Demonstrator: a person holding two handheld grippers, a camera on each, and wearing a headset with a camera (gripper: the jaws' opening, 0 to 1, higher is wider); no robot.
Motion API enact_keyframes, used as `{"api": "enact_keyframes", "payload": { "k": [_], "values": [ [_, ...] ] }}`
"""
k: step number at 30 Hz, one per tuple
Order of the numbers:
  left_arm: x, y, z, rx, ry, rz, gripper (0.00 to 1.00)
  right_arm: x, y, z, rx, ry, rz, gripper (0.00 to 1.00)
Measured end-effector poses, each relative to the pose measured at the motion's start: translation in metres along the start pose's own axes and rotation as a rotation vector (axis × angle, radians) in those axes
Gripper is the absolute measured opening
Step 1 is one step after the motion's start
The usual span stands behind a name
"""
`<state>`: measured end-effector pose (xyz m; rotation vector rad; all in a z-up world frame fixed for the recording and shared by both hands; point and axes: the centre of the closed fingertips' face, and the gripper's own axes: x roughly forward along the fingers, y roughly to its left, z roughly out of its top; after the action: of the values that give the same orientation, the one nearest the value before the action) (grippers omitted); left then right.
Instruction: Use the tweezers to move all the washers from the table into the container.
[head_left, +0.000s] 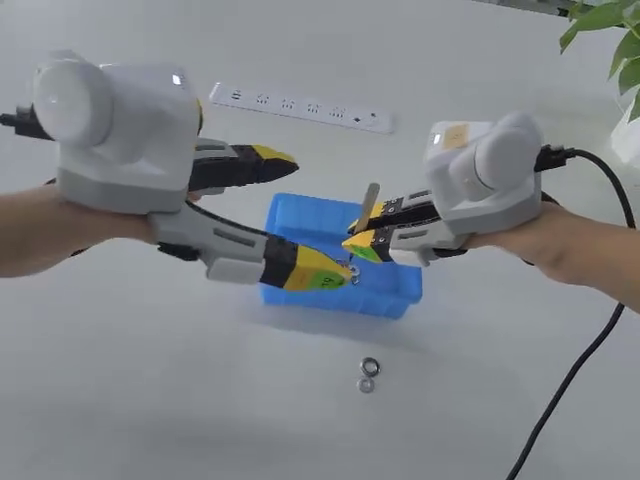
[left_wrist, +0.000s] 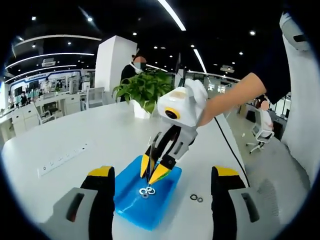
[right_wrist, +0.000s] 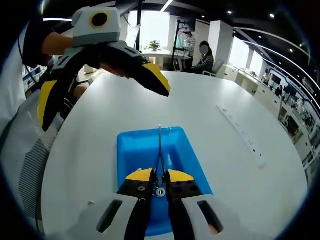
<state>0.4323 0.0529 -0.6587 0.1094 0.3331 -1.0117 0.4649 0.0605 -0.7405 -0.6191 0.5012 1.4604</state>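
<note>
The right tongs (right_wrist: 160, 176) are squeezed together on the tweezers (right_wrist: 160, 145). They grip near the back end, so the thin tips stick out in front and can reach tiny things. The tips point down into the blue container (head_left: 385, 300), just above some washers (left_wrist: 146, 191) lying on its floor. I cannot tell if a washer is pinched in the tips right now. I think this is the drop part of the job. Holding the tips low inside the box helps a washer fall in and not bounce out.

The left tongs (left_wrist: 163, 172) are wide apart and hold nothing. In the head view they hover at the container's 9 o'clock side. Maybe they wait there to stop the box from sliding.

Two loose washers (head_left: 368, 375) lie on the white tabletop (head_left: 150, 380) at 6 o'clock from the container. They touch each other and sit near the box, not in it, so the job is not done.

A power strip (head_left: 300, 107) lies at 12 o'clock, well apart. A green plant (head_left: 605, 30) peeks in at 2 o'clock.
</note>
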Motion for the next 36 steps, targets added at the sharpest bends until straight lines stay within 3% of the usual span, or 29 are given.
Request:
{"api": "enact_keyframes", "payload": {
  "k": [3,6,10,11,14,18,25,30,36],
  "values": [
    [0.009,0.004,0.007,0.03,-0.009,-0.02,0.67,-0.001,0.001,0.002,-0.007,-0.003,0.0,0.11],
    [0.017,0.008,0.007,0.046,0.008,-0.022,0.7,0.0,0.002,0.003,-0.01,-0.002,0.006,0.11],
    [0.024,0.01,0.006,0.059,0.025,-0.039,0.65,0.001,0.006,0.002,-0.013,0.002,0.016,0.11],
    [0.025,0.01,0.005,0.067,0.03,-0.039,0.61,0.002,0.006,0.001,-0.017,0.004,0.017,0.11],
    [0.028,0.014,0.001,0.164,0.055,-0.035,0.41,0.002,0.009,0.002,-0.03,0.011,0.026,0.11],
    [0.032,0.011,0.004,0.127,0.046,-0.057,0.31,0.001,0.013,0.006,-0.039,0.002,0.033,0.11],
    [0.034,0.009,0.005,0.137,0.051,-0.078,0.15,0.002,0.016,0.007,-0.045,0.002,0.042,0.11],
    [0.033,0.008,0.005,0.126,0.055,-0.092,0.08,0.001,0.017,0.007,-0.043,0.002,0.043,0.11],
    [0.034,0.006,0.005,0.103,0.055,-0.097,0.07,0.0,0.019,0.008,-0.039,-0.001,0.052,0.11]
  ]
}}
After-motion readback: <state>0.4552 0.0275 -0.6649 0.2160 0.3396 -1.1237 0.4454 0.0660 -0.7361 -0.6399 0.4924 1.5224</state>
